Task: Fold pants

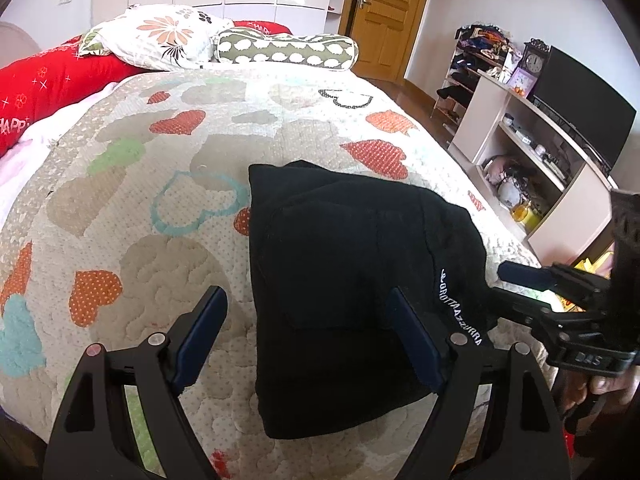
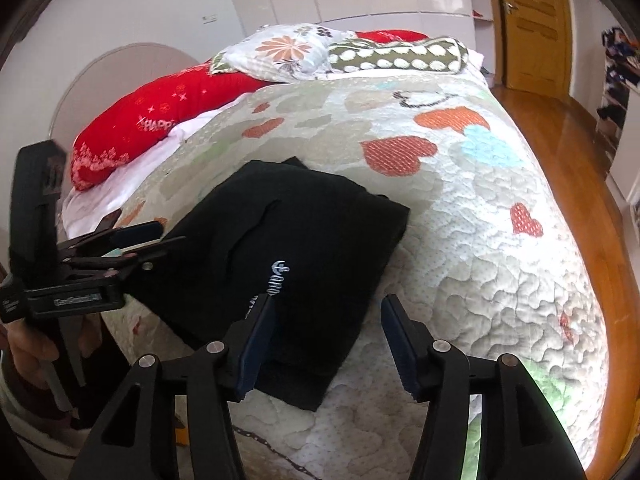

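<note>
Risk, as judged: either gripper's lower finger could have snagged the top layer and dragged the folded pants [image 1: 344, 280] open. The pants lay as a compact black stack on the quilt [image 1: 132, 200], near the bed's edge. Left gripper [image 1: 308, 340] stood wide open and empty, straddling the stack's left edge; right gripper [image 2: 328, 344] was partly open and empty over its near right corner.

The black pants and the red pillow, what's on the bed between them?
In the right wrist view only bedding lies between the black pants and the red pillow: the heart-patterned quilt and a strip of white sheet.
</note>
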The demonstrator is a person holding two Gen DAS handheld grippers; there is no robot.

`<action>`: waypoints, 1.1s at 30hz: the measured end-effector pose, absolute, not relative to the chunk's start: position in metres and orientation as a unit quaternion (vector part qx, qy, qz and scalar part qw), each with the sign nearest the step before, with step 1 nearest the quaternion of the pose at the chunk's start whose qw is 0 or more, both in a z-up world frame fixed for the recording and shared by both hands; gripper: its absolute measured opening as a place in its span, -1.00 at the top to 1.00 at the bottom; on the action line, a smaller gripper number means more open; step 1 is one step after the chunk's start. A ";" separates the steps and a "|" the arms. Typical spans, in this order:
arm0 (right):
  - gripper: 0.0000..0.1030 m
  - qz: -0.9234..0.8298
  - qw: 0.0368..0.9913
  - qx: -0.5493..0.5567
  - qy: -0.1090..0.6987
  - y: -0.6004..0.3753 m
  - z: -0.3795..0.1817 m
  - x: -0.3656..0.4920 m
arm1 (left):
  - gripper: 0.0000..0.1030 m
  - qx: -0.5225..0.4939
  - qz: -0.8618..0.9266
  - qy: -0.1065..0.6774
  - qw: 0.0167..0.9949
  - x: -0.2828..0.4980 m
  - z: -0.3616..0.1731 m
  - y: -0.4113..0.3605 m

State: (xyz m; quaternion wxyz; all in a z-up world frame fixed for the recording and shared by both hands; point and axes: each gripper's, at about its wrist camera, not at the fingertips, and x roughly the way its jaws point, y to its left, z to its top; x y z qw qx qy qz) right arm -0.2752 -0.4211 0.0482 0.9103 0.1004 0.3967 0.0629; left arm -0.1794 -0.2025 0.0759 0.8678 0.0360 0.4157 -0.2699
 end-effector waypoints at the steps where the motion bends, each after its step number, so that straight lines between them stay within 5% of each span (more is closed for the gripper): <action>1: -0.11 0.059 0.909 0.106 0.398 -0.425 0.046 -0.273 | -0.66 0.032 -0.271 0.416 0.868 -0.179 0.076 -0.202; 7: -0.02 0.066 0.904 0.166 0.388 -0.440 0.030 -0.253 | -0.66 0.025 -0.279 0.422 0.862 -0.170 0.075 -0.209; 9: 0.55 0.082 0.906 0.174 0.377 -0.439 0.032 -0.250 | -0.66 0.030 -0.277 0.426 0.861 -0.167 0.072 -0.214; 14: 0.93 0.087 0.915 0.144 0.366 -0.436 0.045 -0.259 | -0.66 0.036 -0.282 0.431 0.857 -0.168 0.069 -0.221; 21: 0.90 0.075 0.909 0.138 0.386 -0.437 0.034 -0.261 | -0.69 0.046 -0.279 0.438 0.853 -0.170 0.055 -0.229; 24: 0.68 0.052 0.912 0.145 0.381 -0.444 0.046 -0.262 | -0.69 0.042 -0.282 0.438 0.853 -0.170 0.057 -0.226; 33: 0.67 0.072 0.925 0.105 0.358 -0.421 0.071 -0.235 | -0.70 0.040 -0.277 0.439 0.854 -0.168 0.054 -0.226</action>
